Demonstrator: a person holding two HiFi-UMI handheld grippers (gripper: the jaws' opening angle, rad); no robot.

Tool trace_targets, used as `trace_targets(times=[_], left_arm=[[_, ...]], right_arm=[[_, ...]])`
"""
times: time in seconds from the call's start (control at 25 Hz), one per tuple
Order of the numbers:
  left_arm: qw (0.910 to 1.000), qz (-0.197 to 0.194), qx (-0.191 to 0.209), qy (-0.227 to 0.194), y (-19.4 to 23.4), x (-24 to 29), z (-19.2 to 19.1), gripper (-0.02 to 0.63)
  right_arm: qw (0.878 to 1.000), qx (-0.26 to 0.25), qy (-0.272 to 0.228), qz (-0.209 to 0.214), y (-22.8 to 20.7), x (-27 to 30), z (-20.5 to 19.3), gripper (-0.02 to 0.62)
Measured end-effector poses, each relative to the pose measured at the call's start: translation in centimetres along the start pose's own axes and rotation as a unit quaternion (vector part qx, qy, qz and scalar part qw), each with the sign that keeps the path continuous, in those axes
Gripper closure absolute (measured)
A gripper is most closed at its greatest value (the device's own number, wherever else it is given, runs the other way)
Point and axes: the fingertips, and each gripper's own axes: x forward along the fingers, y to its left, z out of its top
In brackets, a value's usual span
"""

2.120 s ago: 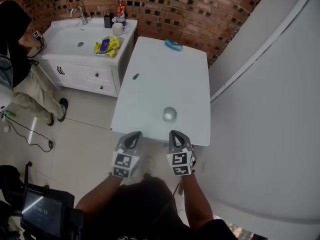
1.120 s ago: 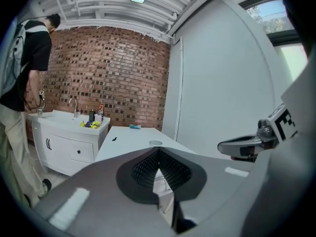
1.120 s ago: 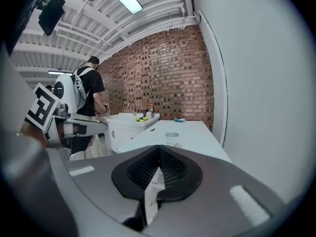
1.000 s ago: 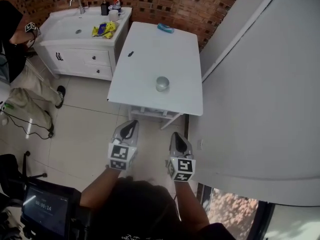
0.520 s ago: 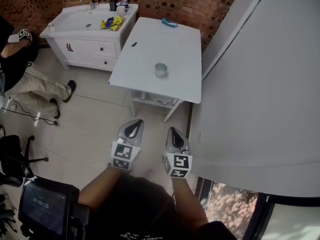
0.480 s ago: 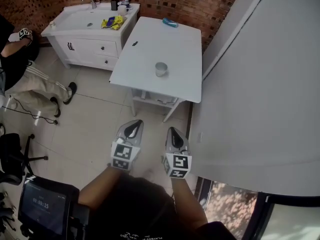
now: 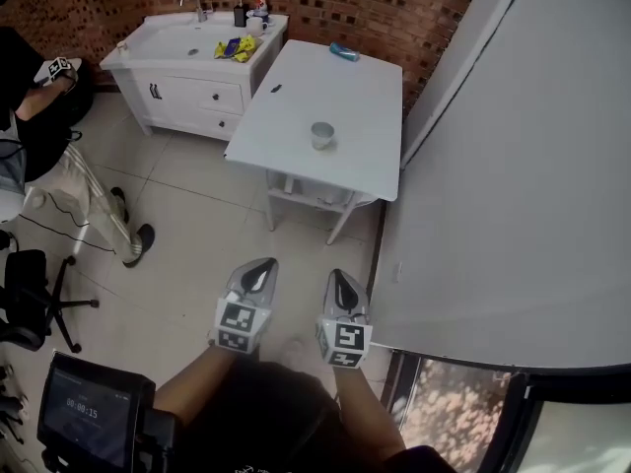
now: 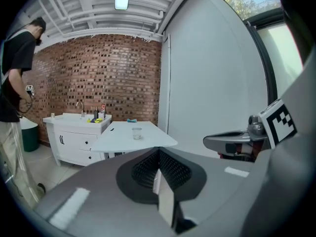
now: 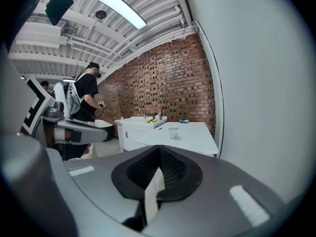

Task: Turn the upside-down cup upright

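A small clear cup (image 7: 321, 135) stands near the front edge of the white table (image 7: 365, 116); it is too small to tell which way up it is. Both grippers hang over the floor tiles well short of the table, side by side. My left gripper (image 7: 263, 265) is shut with nothing in it, and so is my right gripper (image 7: 336, 277). In the left gripper view the cup (image 8: 137, 133) is far ahead, above the closed jaws of the left gripper (image 8: 159, 155). The right gripper view shows the cup (image 9: 173, 133) far beyond the right gripper (image 9: 159, 153).
A white sink cabinet (image 7: 187, 57) with bottles and a yellow packet adjoins the table's left side. A blue object (image 7: 345, 52) and a small dark thing (image 7: 275, 89) lie on the table. A person (image 7: 39, 87) stands at left, an office chair (image 7: 25, 304) below. A white wall (image 7: 513, 166) runs along the right.
The view has backed away from the table: the table and cup now lie farther off, and both grippers hang over the floor instead of at the table's edge. Both stayed shut.
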Motion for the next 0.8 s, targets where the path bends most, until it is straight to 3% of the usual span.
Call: trace_targets(times=[0.48,0.8], left_arm=[[0.9996,-0.015,-0.013,-0.02,2.2,-0.2,1.1,0.605],[0.9995,-0.01,-0.013,-0.028,4.5,-0.9,2.5,0.605]], right_arm=[[1.0,-0.002,-0.019,-0.003,3.1,0.7,2.4,0.583],[0.999,-0.016,0.0,-0.03,3.6,1.6,2.4,0.584]])
